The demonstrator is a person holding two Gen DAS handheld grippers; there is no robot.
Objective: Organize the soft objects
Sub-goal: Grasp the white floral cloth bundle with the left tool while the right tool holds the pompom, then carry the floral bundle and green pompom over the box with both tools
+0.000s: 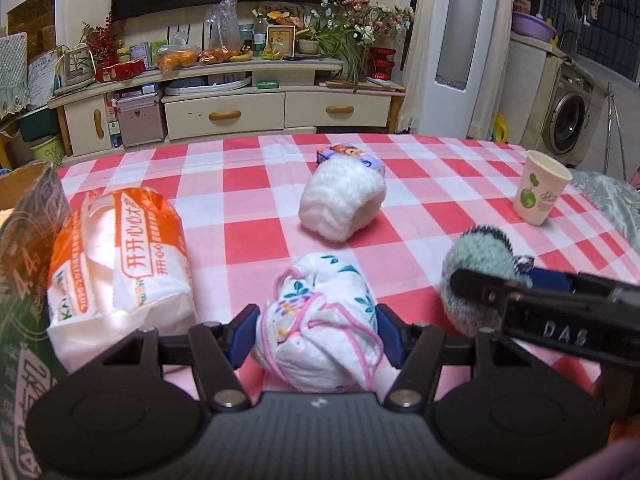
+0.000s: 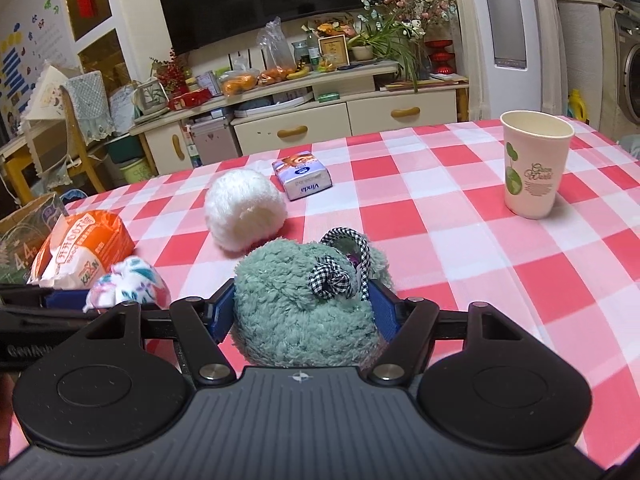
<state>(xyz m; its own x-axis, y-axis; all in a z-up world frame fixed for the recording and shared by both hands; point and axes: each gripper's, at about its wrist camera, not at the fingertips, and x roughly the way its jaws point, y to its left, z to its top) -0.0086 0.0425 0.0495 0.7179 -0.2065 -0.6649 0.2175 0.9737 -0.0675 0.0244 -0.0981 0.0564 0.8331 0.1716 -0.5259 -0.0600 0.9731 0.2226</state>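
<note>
A white cloth bundle (image 1: 320,320) with floral print and pink trim sits between the blue pads of my left gripper (image 1: 318,336), which is shut on it. My right gripper (image 2: 304,312) is shut on a green fluffy plush (image 2: 296,304) with a black-and-white checked bow. The two grippers stand side by side low over the checked tablecloth (image 2: 440,240). In the left wrist view the plush (image 1: 476,256) shows at right behind a right finger (image 1: 520,296). The bundle (image 2: 128,284) shows at left in the right wrist view. A white fluffy roll (image 1: 342,204) lies ahead.
An orange-and-white tissue package (image 1: 120,256) lies at left beside a cardboard box (image 1: 24,260). A small purple tissue pack (image 2: 302,180) sits behind the white roll. A paper cup (image 2: 534,164) stands at the far right. Beyond the table's far edge is a TV cabinet (image 1: 240,108).
</note>
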